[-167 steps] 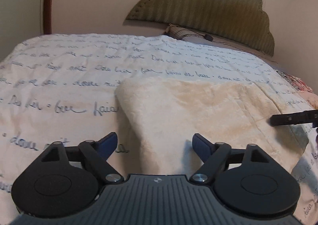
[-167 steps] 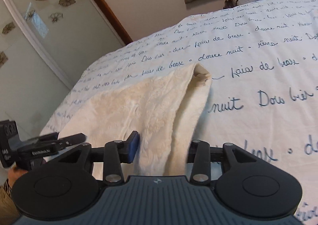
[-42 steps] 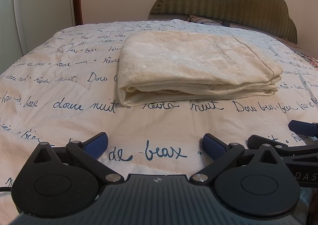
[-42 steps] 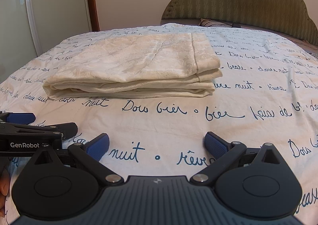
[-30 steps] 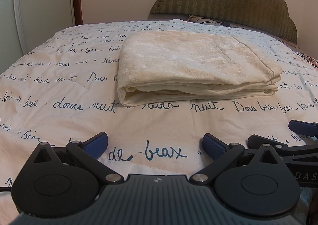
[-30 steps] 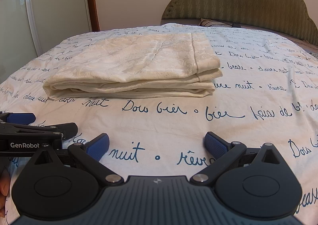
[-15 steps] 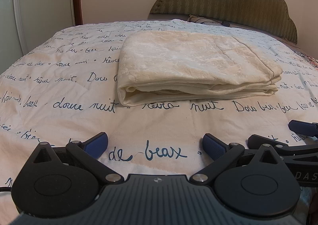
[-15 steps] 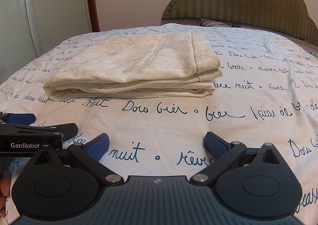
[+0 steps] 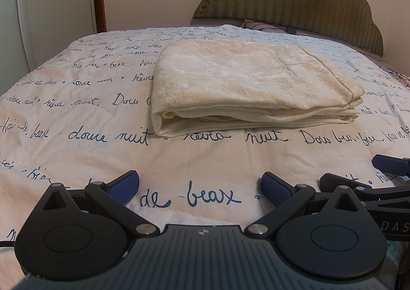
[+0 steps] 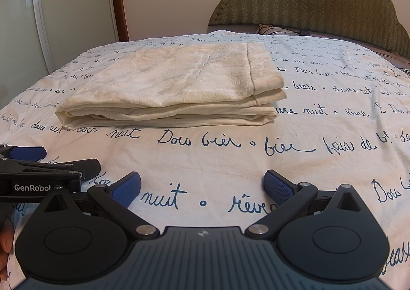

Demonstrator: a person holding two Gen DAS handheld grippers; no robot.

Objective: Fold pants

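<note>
Your folded pants (image 9: 246,85) are lying on the bedspread (image 9: 77,116) at 12 o'clock, headboard (image 9: 294,0) sitting behind.

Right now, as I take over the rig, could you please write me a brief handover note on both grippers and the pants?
Left gripper: open, empty, low over the white bedspread printed with blue script, short of the pants.
Right gripper: open, empty, beside the left one.
Cream textured pants: folded into a flat, layered rectangle mid-bed, in front of the green padded headboard, touched by neither gripper.
Done: the folding looks complete.
Left: probably nothing, except squaring the slightly uneven edges on the stack's right side.
</note>
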